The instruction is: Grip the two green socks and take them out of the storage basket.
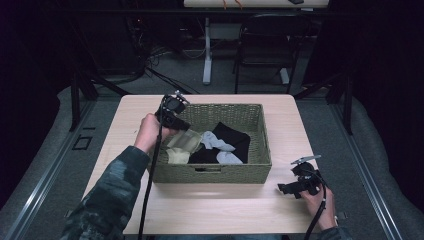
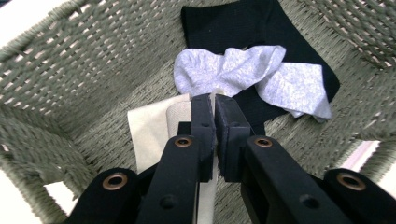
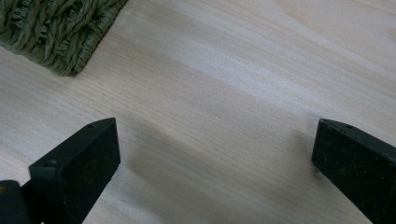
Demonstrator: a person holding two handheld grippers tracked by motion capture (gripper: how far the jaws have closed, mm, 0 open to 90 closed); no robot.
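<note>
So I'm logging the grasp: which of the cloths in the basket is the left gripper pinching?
The beige cloth at the basket's left end; the left gripper is shut on its edge. The grey cloth and black cloth lie free.

Right claw (image 3: 215, 163) spread wide, pale wooden table (image 3: 243, 84), green basket corner (image 3: 56, 28)

Operator wore camouflage-pattern sleeves (image 1: 107, 192), grey-green, on both forearms. Left gripper (image 2: 214, 105): two black jaws w/ flat rectangular pads, black linkage arms, copper-coloured pivot rivets (image 2: 183, 141) plus smaller black screw holes. Right gripper (image 3: 217, 154): black, blocky matte jaw tips. Grey three-cornered plate (image 1: 305, 160) atop right unit. Black cable (image 1: 151, 172) trailed from each gripper.
</note>
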